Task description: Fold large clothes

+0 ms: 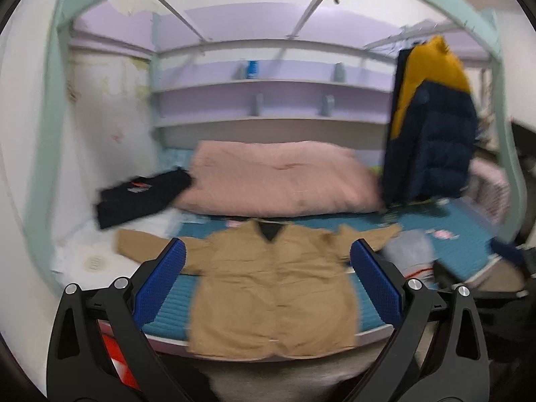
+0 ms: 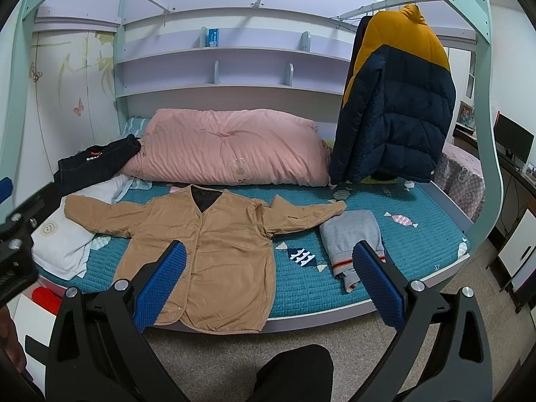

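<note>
A tan button-front jacket (image 2: 207, 244) lies spread flat, front up, on the teal bed cover (image 2: 418, 234), sleeves stretched out to both sides and hem at the bed's front edge. The left wrist view, blurred, shows the same jacket (image 1: 271, 284) straight ahead. My left gripper (image 1: 268, 251) is open, held back from the bed with nothing between its blue pads. My right gripper (image 2: 269, 251) is open too, also short of the bed and empty. The left gripper's body (image 2: 13, 251) shows at the left edge of the right wrist view.
A pink quilt (image 2: 231, 147) lies behind the jacket. Folded grey clothes (image 2: 351, 238) sit to its right, a white garment (image 2: 67, 244) and dark garment (image 2: 97, 164) to its left. A navy and yellow puffer coat (image 2: 395, 107) hangs at the right. A person's dark trouser leg (image 2: 294, 375) is below.
</note>
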`<state>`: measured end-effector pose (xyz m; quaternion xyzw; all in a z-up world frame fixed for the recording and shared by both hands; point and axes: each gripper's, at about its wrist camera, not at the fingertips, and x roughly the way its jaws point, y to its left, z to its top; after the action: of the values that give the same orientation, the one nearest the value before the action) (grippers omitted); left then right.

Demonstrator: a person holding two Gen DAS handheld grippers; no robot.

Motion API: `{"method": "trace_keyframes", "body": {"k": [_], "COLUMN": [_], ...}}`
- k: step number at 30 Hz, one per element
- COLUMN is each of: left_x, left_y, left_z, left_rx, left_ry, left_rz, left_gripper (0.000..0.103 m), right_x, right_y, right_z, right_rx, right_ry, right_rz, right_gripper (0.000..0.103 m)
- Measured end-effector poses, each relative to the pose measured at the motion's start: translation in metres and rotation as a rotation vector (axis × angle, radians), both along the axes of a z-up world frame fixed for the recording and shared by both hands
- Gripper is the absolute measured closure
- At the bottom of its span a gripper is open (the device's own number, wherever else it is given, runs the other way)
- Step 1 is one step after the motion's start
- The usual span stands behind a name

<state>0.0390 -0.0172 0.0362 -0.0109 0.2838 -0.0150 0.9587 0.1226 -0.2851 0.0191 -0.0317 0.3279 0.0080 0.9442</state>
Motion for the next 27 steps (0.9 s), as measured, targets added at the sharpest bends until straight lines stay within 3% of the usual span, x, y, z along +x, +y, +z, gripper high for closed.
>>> {"method": "trace_keyframes", "body": {"k": [2, 12, 16, 27], "left_x": [0.002, -0.002, 0.001, 0.002], "left_y": [0.0, -0.011, -0.005, -0.005], "left_z": [-0.001, 0.001, -0.001, -0.003], "left_rx": [-0.015, 0.091, 0.038, 0.057], "left_ry": [0.002, -0.053, -0.026, -0.012], "left_rz": [-0.01, 0.04, 0.041, 0.041], "left_gripper": [0.005, 0.004, 0.004, 0.004], "right_x": [0.0, 0.005, 0.005, 0.006], "right_y": [0.001, 0.0, 0.001, 0.0], "right_z": [-0.001, -0.007, -0.008, -0.008], "right_rx": [-0.004, -0.004, -0.005, -0.006], "right_ry": [0.0, 0.01, 0.014, 0.016], "right_rz": [-0.001, -0.003, 0.0, 0.001], "right_gripper": [0.007, 0.007, 0.007, 0.007]}}
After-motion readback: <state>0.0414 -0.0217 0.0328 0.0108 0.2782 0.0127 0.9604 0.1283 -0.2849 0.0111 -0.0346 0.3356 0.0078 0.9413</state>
